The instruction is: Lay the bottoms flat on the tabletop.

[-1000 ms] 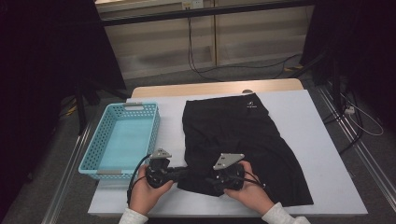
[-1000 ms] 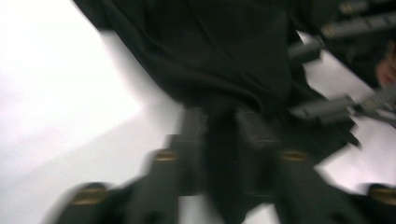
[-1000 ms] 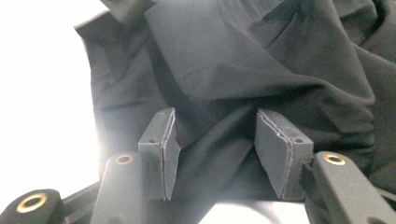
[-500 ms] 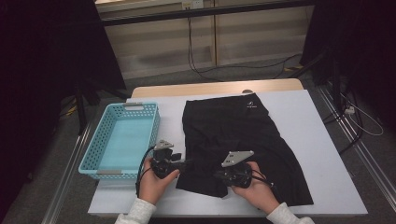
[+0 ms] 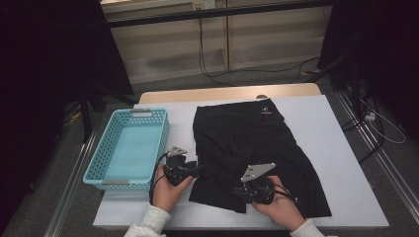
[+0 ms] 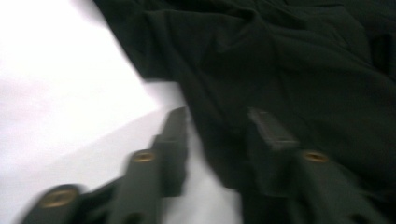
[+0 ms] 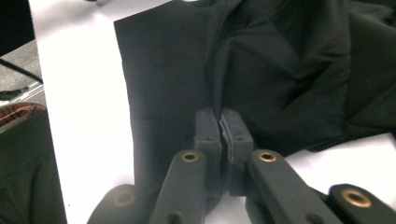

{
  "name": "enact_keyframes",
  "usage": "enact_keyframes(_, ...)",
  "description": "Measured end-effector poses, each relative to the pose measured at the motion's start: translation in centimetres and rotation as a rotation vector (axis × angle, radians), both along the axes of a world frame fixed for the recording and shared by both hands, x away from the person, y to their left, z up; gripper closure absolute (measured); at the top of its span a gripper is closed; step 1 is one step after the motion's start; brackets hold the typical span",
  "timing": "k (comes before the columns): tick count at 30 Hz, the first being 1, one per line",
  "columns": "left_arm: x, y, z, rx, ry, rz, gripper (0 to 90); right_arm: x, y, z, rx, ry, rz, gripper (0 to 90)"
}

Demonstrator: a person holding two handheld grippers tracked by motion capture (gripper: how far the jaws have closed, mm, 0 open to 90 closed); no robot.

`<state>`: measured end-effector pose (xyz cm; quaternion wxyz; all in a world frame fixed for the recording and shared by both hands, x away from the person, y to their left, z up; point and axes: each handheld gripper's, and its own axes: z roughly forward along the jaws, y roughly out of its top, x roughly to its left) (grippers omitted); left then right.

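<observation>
A black garment [image 5: 247, 143] lies spread on the white table [image 5: 341, 148], waistband at the far side. My left gripper [image 5: 196, 168] is at the garment's left edge. In the left gripper view it [image 6: 217, 116] stands open, one jaw over the bare table and the other over the black cloth [image 6: 289, 60]; the picture is blurred. My right gripper [image 5: 238, 190] sits on the garment near its front hem and points left. Its jaws [image 7: 219, 122] are shut on a raised fold of the cloth [image 7: 280, 70].
A light blue plastic basket [image 5: 132, 112] with nothing in it stands at the table's left side, just beside my left hand. The table's front edge runs close under both hands. White tabletop shows to the right of the garment.
Both grippers were side by side at the front hem. The left one has moved left and farther up to the garment's left edge; the right one has shifted right.
</observation>
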<state>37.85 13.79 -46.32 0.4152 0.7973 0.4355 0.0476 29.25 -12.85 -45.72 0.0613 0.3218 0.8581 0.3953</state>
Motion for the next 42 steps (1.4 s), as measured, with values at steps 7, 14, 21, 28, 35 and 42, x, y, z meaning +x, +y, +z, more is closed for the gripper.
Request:
enact_keyframes(7, -0.5, 0.1, 0.6, 0.012, 0.056, -0.026, 88.4, 0.7, -1.1, 0.6, 0.022, -0.063, -0.103, 63.4)
enact_keyframes(14, -1.4, 1.5, 2.0, 0.006, 0.054, -0.006, 89.4, 0.8, -0.1, 0.7, 0.029, -0.089, -0.077, 57.9)
enact_keyframes(21, -1.9, 1.6, 2.6, 0.015, 0.006, 0.002, 89.3, 0.5, 1.7, 1.0, 0.052, -0.130, -0.021, 55.9)
enact_keyframes(28, -1.0, 1.3, 0.9, 0.027, 0.012, 0.030, 85.0, 0.2, 3.6, 0.6, 0.055, -0.119, 0.039, 56.1)
enact_keyframes(35, -0.6, 1.4, 0.8, 0.036, -0.034, 0.059, 54.1, 0.1, 6.4, -0.7, -0.009, -0.109, 0.123, 47.3)
enact_keyframes(42, -0.5, 1.7, 0.8, 0.019, -0.064, 0.067, 32.2, 0.3, 7.2, -0.9, -0.023, -0.132, 0.140, 67.4)
